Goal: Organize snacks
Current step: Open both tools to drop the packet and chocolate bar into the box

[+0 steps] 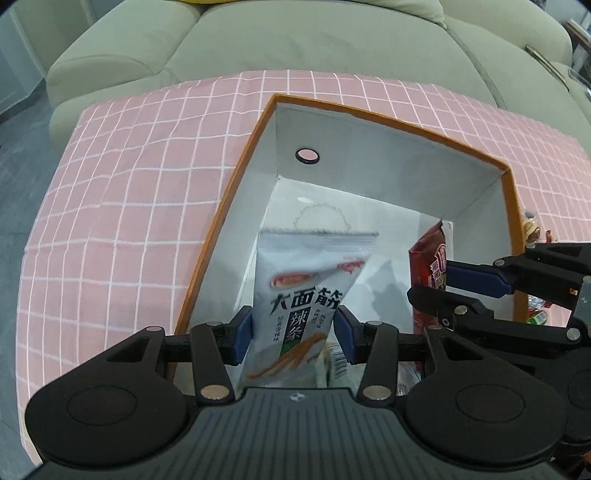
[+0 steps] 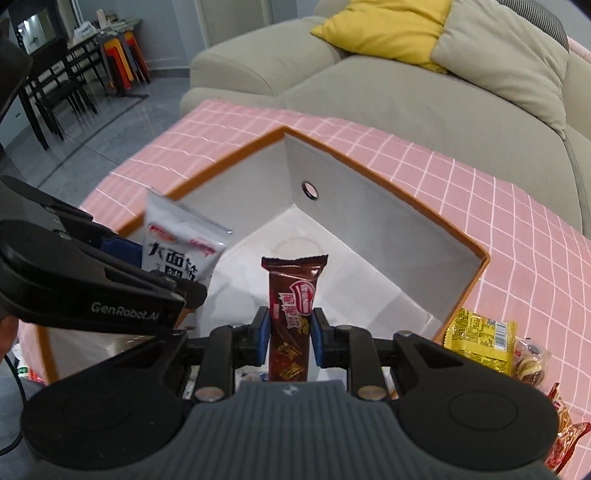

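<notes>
An open box with an orange rim (image 1: 388, 120) and white inside stands on a pink checked cloth (image 1: 129, 184). My left gripper (image 1: 295, 328) is shut on a white snack packet (image 1: 306, 273) with black lettering, held upright over the box's near left part. My right gripper (image 2: 290, 328) is shut on a brown chocolate bar (image 2: 291, 284), upright above the box (image 2: 369, 162) floor. In the left wrist view the right gripper (image 1: 430, 286) and its bar (image 1: 430, 258) are at the right. In the right wrist view the left gripper (image 2: 162, 269) and white packet (image 2: 177, 236) are at the left.
Loose snacks lie on the cloth right of the box, among them a yellow packet (image 2: 480, 336) and a red one (image 2: 565, 435). A beige sofa (image 1: 295, 44) with a yellow cushion (image 2: 384, 26) stands beyond the table. Dark chairs (image 2: 55, 92) stand far left.
</notes>
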Motion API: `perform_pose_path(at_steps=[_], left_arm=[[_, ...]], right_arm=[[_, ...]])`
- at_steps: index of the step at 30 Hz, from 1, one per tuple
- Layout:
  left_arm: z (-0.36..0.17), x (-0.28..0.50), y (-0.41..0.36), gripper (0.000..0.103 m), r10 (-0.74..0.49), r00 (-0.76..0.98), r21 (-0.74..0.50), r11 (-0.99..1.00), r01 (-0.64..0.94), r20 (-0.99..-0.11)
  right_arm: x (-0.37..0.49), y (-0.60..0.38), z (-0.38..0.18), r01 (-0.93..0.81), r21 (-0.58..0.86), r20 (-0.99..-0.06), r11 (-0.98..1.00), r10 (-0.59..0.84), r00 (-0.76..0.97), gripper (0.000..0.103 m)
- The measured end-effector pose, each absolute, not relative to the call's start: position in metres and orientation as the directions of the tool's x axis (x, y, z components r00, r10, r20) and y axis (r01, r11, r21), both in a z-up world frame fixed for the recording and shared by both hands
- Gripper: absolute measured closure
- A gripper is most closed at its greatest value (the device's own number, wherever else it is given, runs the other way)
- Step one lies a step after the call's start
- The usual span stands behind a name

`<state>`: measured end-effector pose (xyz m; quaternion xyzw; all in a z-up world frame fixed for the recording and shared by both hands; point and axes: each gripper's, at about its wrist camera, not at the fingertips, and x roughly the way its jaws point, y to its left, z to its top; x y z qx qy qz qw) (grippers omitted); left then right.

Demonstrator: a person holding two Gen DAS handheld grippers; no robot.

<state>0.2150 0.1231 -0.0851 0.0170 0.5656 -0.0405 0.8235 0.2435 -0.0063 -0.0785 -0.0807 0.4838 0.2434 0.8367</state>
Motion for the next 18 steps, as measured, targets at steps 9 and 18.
perform_pose_path(at_steps=[9,18], left_arm=[[-0.097,0.233,0.114,0.049,-0.024,0.370,0.015,0.995,0.103,-0.929],[-0.093,0.233,0.109,0.041,-0.001,0.386,0.045,0.993,0.109,-0.923]], right_arm=[[0.259,0.004,-0.102,-0.496,0.025,-0.877,0.868,0.257,0.406,0.083],[0.258,0.004,-0.102,-0.522,0.007,-0.880,0.853,0.254,0.402,0.071]])
